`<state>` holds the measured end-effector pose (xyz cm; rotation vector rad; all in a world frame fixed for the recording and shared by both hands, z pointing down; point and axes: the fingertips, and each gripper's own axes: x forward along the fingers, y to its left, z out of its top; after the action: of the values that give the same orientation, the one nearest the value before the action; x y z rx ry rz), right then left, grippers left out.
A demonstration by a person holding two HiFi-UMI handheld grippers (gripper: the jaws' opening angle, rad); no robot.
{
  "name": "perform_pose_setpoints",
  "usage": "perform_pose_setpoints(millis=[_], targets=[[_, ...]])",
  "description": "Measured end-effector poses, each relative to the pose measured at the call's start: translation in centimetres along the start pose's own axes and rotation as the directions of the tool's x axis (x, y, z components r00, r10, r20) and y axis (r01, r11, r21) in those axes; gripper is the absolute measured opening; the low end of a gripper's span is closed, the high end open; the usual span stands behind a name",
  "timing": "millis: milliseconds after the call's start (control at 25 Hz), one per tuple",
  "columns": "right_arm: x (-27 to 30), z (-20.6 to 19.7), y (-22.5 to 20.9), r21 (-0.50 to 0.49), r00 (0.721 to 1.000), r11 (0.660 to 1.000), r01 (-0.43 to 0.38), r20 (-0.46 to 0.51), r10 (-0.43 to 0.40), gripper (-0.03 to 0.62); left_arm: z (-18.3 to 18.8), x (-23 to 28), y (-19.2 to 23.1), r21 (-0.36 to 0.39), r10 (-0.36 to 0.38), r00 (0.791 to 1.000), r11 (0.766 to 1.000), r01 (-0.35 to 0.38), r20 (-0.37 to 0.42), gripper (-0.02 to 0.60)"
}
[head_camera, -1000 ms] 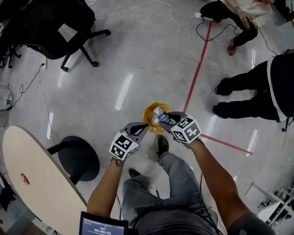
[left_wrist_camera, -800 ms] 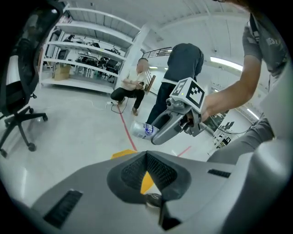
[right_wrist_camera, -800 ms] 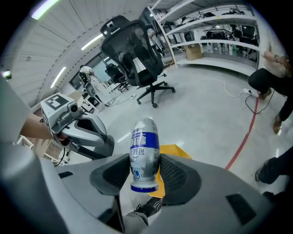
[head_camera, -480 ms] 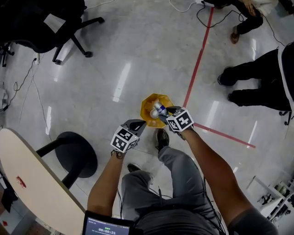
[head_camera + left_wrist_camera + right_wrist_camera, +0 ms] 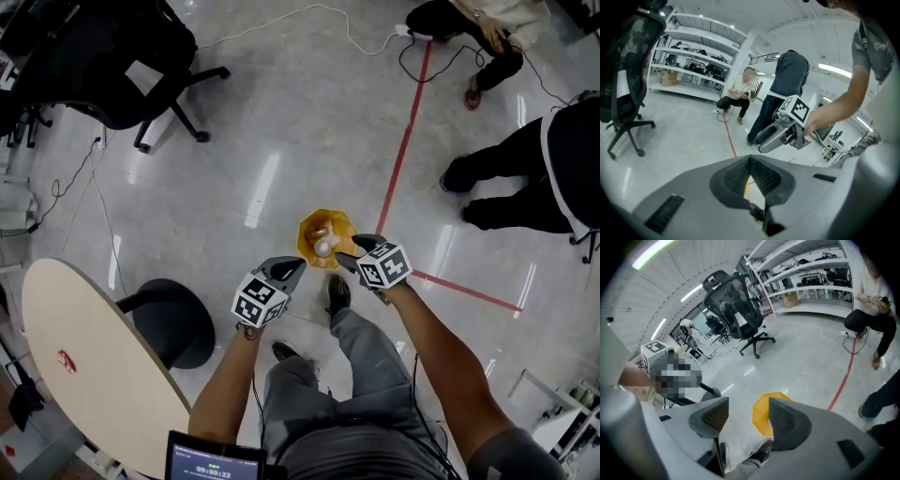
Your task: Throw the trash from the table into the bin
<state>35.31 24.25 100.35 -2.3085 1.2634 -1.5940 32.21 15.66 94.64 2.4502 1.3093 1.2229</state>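
Held above the yellow bin (image 5: 307, 231) so trash falls in, the right hand-held gripper (image 5: 353, 255) is seen just opened, nothing between its jaws. The bottle (image 5: 322, 246) lies inside. The left hand-held gripper (image 5: 285, 270) is pressed together.

bright, glare streaks, fisheye-warped edges

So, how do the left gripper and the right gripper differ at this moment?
The left gripper has its jaws together; the right gripper has its jaws apart, having just been opening. The right gripper is held further forward than the left gripper. Both are empty and point down toward the yellow bin.
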Motion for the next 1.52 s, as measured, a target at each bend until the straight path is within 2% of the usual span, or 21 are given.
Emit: perform_pose_setpoints(millis=[200,360,480,760,1000,1160,1360,1440,1520], targets=[[-9.9,4.3,5.6,0.008,0.991,1.000,-0.020,0.132,0.019,0.263,7.9,-5.9,-5.2,0.031,0.009,0.995,0.999,-0.013,0.101,0.041],[-17.1,8.7,8.9,-0.034,0.970,0.999,0.015,0.245,-0.006,0.099,13.9,-10.3,-8.4,0.064,0.028,0.983,0.997,-0.040,0.180,0.041],[-22.3,12.4,10.8,-0.071,0.945,0.996,0.054,0.327,-0.028,0.022,18.4,-12.9,-10.6,0.102,0.020,0.971,0.994,-0.046,0.240,0.041],[-35.0,20.4,17.6,-0.155,0.879,0.982,0.109,0.477,-0.022,0.011,27.1,-22.1,-17.5,0.212,0.023,0.941,0.972,-0.100,0.338,0.041],[-38.8,25.0,20.5,-0.281,0.834,0.950,0.137,0.550,0.043,0.011,31.7,-26.9,-18.4,0.284,0.036,0.884,0.940,-0.188,0.466,0.041],[-43.5,26.9,25.8,-0.379,0.819,0.912,0.155,0.566,0.096,0.011,34.2,-32.8,-22.8,0.315,0.038,0.833,0.916,-0.250,0.552,0.041],[-45.5,28.5,31.6,-0.498,0.805,0.851,0.167,0.567,0.174,0.011,34.3,-38.8,-25.4,0.333,0.061,0.771,0.878,-0.344,0.634,0.041],[-45.6,28.5,33.7,-0.531,0.802,0.830,0.170,0.564,0.197,0.011,33.4,-40.6,-26.1,0.353,0.069,0.754,0.853,-0.383,0.653,0.041],[-45.6,28.2,36.1,-0.557,0.800,0.813,0.170,0.559,0.216,0.011,32.1,-42.9,-27.0,0.354,0.078,0.735,0.840,-0.412,0.673,0.041]])
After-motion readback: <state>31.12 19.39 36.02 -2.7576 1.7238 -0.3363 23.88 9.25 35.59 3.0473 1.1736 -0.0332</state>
